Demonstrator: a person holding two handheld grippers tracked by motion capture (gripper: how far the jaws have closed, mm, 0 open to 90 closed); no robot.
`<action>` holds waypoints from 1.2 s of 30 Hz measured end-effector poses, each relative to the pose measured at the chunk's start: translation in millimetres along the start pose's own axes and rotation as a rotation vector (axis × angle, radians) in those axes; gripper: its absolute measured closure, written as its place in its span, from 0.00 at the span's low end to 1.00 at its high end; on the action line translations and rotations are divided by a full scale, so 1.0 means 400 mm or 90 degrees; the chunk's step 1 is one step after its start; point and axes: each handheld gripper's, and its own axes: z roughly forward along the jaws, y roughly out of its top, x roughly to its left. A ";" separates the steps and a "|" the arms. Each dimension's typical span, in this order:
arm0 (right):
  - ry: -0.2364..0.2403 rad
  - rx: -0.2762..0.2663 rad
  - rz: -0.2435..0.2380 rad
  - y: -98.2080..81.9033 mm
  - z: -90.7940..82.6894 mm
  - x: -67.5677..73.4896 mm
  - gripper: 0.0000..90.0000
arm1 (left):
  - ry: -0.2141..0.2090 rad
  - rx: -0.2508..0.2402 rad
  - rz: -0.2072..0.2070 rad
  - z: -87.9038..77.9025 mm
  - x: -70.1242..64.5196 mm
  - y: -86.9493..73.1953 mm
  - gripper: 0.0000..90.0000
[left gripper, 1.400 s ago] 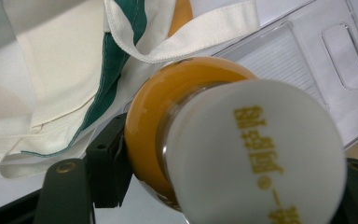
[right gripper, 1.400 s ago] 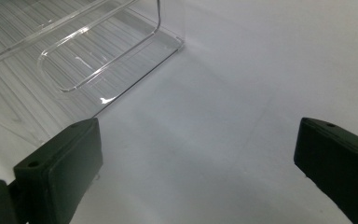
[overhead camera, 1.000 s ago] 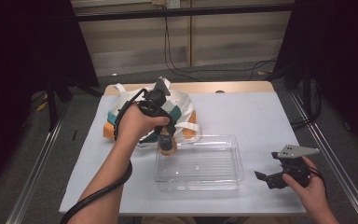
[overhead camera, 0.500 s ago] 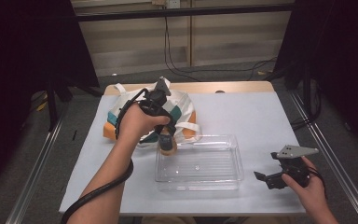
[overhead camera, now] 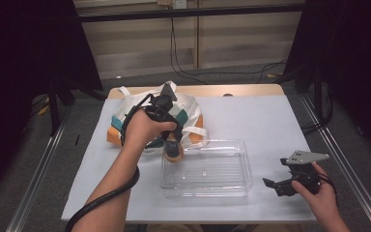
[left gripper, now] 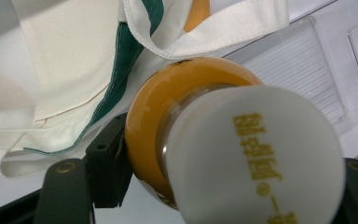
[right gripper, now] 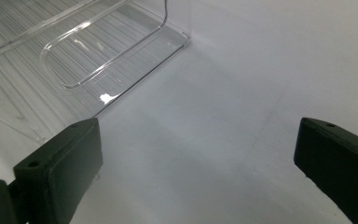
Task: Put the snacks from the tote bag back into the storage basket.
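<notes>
Left gripper view has the bottle [left gripper: 186,135] clamped in the left gripper [left gripper: 223,186], hanging at the tray's [overhead camera: 205,171] far-left corner, near the bag [overhead camera: 125,104]. Lower it slowly inside, perhaps clearing the strap [left gripper: 223,32]. Right gripper [overhead camera: 282,186] gapes idle near the table's [overhead camera: 270,121] right edge.

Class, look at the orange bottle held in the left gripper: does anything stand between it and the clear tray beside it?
Nothing visible blocks it. The left gripper is shut on the orange bottle at the clear tray's near-left corner. The cloth bag and its strap lie behind the bottle, away from the tray.
</notes>
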 end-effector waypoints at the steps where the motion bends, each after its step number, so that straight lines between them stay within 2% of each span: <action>1: 0.001 0.000 0.000 0.000 0.001 0.001 0.01 | -0.001 0.001 -0.004 0.002 0.000 0.000 0.34; 5: 0.005 0.002 -0.005 0.001 0.005 0.004 0.01 | -0.003 -0.001 -0.006 0.008 0.003 0.000 0.34; 14: -0.002 -0.005 0.004 0.001 -0.004 0.000 0.01 | -0.005 0.004 -0.012 0.033 0.007 -0.002 0.34; 36: -0.001 -0.010 0.002 0.002 -0.008 -0.002 0.01 | 0.002 0.003 -0.014 0.054 0.009 -0.010 0.34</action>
